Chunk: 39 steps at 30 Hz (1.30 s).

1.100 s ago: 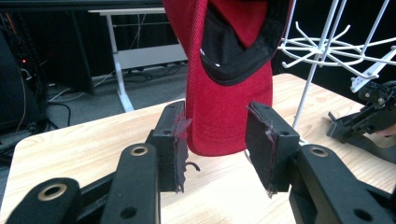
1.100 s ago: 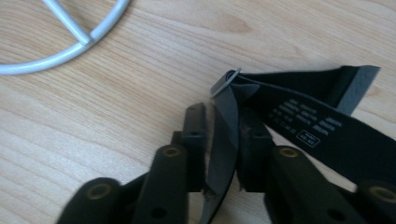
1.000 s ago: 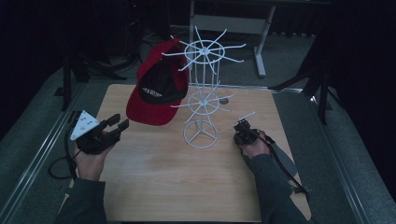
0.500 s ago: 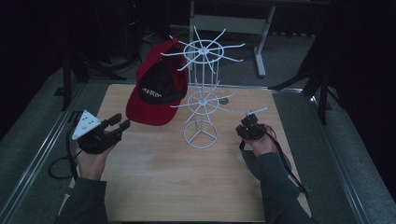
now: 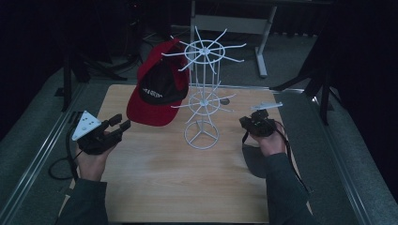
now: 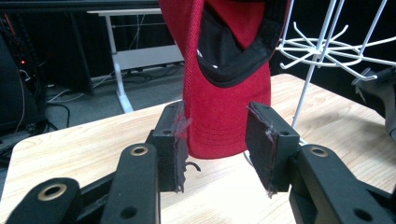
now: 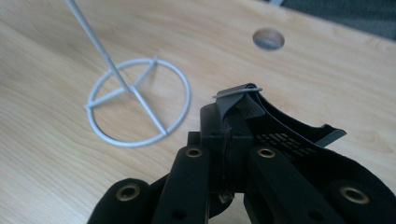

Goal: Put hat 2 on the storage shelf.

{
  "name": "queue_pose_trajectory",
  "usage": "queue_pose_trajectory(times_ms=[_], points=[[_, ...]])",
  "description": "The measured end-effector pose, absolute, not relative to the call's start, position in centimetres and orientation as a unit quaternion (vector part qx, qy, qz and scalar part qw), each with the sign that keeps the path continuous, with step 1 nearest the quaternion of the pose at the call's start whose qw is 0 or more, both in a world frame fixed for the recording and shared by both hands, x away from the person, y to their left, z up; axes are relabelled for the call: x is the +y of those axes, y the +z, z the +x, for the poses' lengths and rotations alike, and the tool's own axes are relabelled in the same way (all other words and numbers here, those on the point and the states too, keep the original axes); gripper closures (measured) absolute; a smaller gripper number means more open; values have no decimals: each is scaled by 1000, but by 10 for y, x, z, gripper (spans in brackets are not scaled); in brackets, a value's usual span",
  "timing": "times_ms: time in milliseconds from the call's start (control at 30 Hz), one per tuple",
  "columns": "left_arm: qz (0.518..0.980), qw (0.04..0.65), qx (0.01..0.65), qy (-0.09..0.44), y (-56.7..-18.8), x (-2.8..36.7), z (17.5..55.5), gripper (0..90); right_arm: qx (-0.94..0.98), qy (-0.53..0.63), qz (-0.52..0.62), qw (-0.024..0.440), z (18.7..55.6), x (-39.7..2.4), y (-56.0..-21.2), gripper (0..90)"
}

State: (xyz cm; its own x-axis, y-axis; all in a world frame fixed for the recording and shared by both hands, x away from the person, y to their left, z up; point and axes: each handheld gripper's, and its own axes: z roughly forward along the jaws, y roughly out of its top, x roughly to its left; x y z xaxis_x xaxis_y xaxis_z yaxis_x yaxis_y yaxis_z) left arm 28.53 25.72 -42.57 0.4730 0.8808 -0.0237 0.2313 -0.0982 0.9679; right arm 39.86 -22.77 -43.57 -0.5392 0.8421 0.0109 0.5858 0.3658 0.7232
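Observation:
A red cap with a black front panel point(image 5: 159, 89) hangs on the left side of a white wire rack point(image 5: 202, 101) that stands on the wooden table point(image 5: 187, 183). My left gripper point(image 5: 119, 123) is open at the table's left, just short of the cap's brim. In the left gripper view the brim point(image 6: 224, 112) hangs beyond the gap between the pads point(image 6: 173, 140), untouched. My right gripper point(image 5: 248, 123) hovers right of the rack. In the right gripper view its jaws point(image 7: 226, 126) are shut on a black curved piece point(image 7: 280, 128) with a wire loop at its tip.
The rack's round base point(image 7: 138, 107) rests on the table to the left of the right gripper. A round hole point(image 7: 268, 38) sits in the tabletop behind it. Dark desk legs and cables stand beyond the table's far edge.
My right hand has lifted its gripper, still shut on the black piece, up off the table and a little farther away. The left hand and the cap have stayed put.

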Motion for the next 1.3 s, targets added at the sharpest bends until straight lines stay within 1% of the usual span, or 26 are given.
queue_pose_trajectory(times_ms=[400,800,1033,1300], points=[[675,530,412,305,-426,257,286,589,791,396,420,204,380,-230,-396,894],[676,530,412,305,-426,257,285,588,766,456,413,188,371,-233,-374,894],[675,530,412,305,-426,257,286,588,741,501,416,164,369,-239,-362,895],[675,531,412,304,-425,256,286,588,731,529,396,168,360,-234,-340,895]])
